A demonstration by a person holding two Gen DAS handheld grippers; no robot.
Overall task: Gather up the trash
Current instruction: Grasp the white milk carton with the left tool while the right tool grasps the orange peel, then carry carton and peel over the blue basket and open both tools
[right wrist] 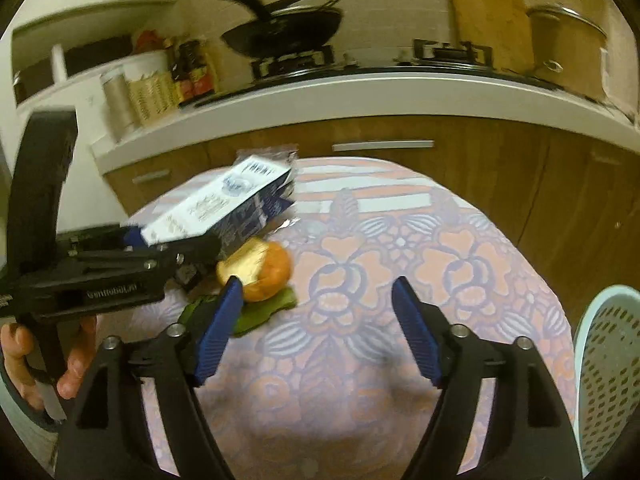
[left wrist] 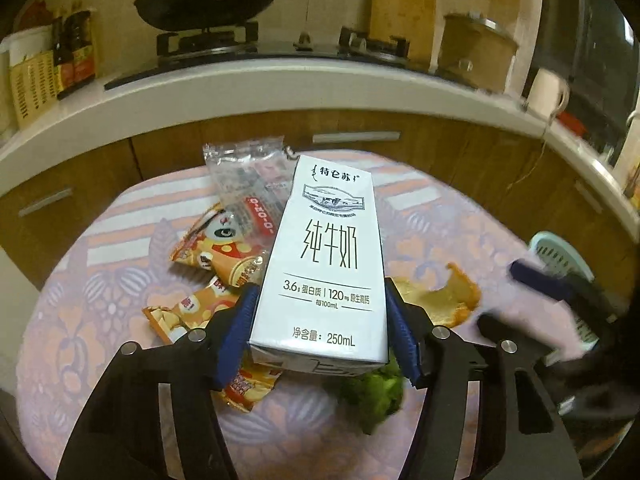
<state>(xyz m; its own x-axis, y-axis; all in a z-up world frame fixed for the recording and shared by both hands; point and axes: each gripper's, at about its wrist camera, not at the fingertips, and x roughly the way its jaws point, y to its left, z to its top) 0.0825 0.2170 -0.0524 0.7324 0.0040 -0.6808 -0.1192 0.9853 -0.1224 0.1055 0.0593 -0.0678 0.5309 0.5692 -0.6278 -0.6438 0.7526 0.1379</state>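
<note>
The left wrist view shows the left hand-held gripper with its blue pads pressed against both sides of a white milk carton, which it holds near the carton's bottom end, front panel facing up. Only this view shows what lies to the left of and beyond that grip: two orange snack wrappers and one clear plastic wrapper, all on the floral cloth of the worktop. Just right of the left hand-held gripper is one piece of orange peel, and under the carton's near end one green leafy scrap. The right hand-held gripper appears here only as a blurred shape at the right edge, in front of a pale green perforated basket.

The right wrist view shows the right hand-held gripper with its jaws wide apart and nothing between them, over bare cloth. Off its left fingertip lie the orange peel and the green scrap. This view alone shows the carton from the side, tilted with its far end higher, and the person's hand on the left hand-held gripper's handle. The basket sits at the right edge, beside the right hand-held gripper. The snack wrappers are hidden here.

One wok and one metal pot stand on the stove behind.
</note>
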